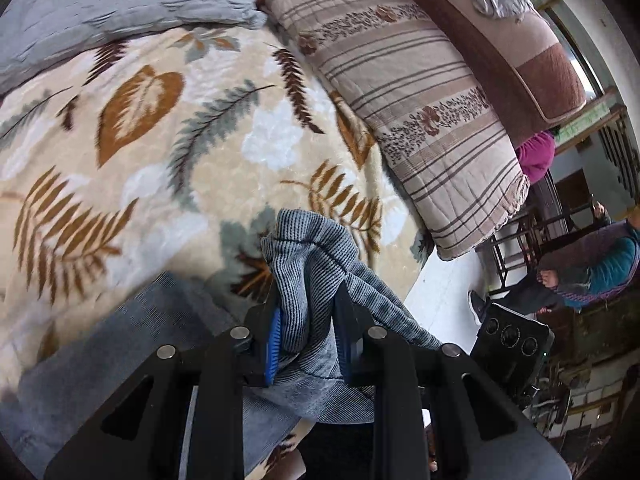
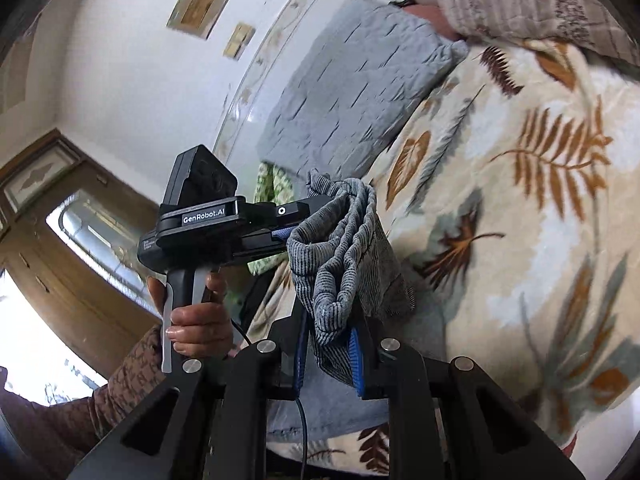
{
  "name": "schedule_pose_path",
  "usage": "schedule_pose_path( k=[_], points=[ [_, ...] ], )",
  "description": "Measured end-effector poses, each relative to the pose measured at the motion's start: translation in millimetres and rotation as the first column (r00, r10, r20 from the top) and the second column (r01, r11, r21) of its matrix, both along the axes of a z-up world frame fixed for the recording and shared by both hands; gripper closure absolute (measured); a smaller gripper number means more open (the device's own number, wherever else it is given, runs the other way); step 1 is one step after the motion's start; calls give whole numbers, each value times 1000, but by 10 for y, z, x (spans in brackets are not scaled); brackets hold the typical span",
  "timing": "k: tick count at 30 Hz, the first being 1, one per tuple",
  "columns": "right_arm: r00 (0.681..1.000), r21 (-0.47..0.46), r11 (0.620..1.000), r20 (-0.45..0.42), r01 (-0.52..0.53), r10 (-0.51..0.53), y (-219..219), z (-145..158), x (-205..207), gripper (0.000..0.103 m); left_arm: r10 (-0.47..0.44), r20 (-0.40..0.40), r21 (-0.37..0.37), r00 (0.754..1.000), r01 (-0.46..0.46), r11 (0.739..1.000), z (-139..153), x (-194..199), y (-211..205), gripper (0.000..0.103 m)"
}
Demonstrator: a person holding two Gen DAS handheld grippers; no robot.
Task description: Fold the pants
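Observation:
The grey ribbed pants [image 1: 312, 264] hang bunched over a leaf-patterned blanket, held up by both grippers. My left gripper [image 1: 308, 340] is shut on a thick fold of them, its blue pads [image 1: 272, 344] pressing the cloth. More of the grey cloth [image 1: 120, 340] trails down onto the bed at the lower left. In the right wrist view, my right gripper [image 2: 328, 356] is shut on another bunch of the pants [image 2: 340, 248]. The left gripper [image 2: 288, 236] comes in from the left, held by a hand [image 2: 196, 316], and clamps the same bundle just above.
The bed carries a cream leaf-print blanket [image 1: 160, 140], a grey pillow [image 1: 120, 4] and a folded striped quilt [image 1: 420, 100]. A seated person [image 1: 592, 272] is beyond the bed's right edge. A wooden door [image 2: 80, 248] and a white wall stand left in the right wrist view.

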State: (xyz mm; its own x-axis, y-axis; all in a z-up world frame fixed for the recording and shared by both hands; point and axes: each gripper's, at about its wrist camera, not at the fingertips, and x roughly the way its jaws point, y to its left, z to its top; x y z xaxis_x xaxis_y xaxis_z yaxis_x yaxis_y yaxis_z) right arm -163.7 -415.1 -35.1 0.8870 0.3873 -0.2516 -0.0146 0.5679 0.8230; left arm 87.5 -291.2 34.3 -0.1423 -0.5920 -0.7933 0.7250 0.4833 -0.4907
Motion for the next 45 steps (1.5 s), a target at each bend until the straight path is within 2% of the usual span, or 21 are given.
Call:
schedule_pose_path(
  k=[9,17,24,28,31,39,42,44,45],
  points=[
    [989,-59,989,-78,-134,129,537,-28,317,82,123,-75,5,990,-123,992,-238,200,694,83],
    [956,-105,961,-175,-256,235,972,-139,619,81,204,-128,18,971,-203,979,-501,286,1184,81],
    [927,-123,939,-242,-321,286,1216,-264,794,79,248,-146,22,958,-248,969,-638,295,1500,77],
    [906,-132,922,-279,-364,318,1340,-348,882,74,279,-143,43,950,-276,960,-717,300,1642,76],
    [890,-142,907,-304,-396,341,1446,-407,940,70,303,-154,60,940,-297,953,-787,305,1755,76],
    [860,-166,884,-367,-436,355,1600,-525,1042,68,394,-202,98,897,-382,919,-942,276,2124,73],
    [858,-173,881,-369,-440,356,1624,-472,1029,59,430,-218,93,876,-420,903,-928,244,2292,73],
    [860,-173,880,-362,-441,360,1637,-404,980,44,450,-222,80,865,-444,892,-874,216,2405,73],
    [862,-175,879,-351,-444,366,1647,-360,946,41,461,-230,66,857,-459,886,-834,200,2460,73]
  ],
)
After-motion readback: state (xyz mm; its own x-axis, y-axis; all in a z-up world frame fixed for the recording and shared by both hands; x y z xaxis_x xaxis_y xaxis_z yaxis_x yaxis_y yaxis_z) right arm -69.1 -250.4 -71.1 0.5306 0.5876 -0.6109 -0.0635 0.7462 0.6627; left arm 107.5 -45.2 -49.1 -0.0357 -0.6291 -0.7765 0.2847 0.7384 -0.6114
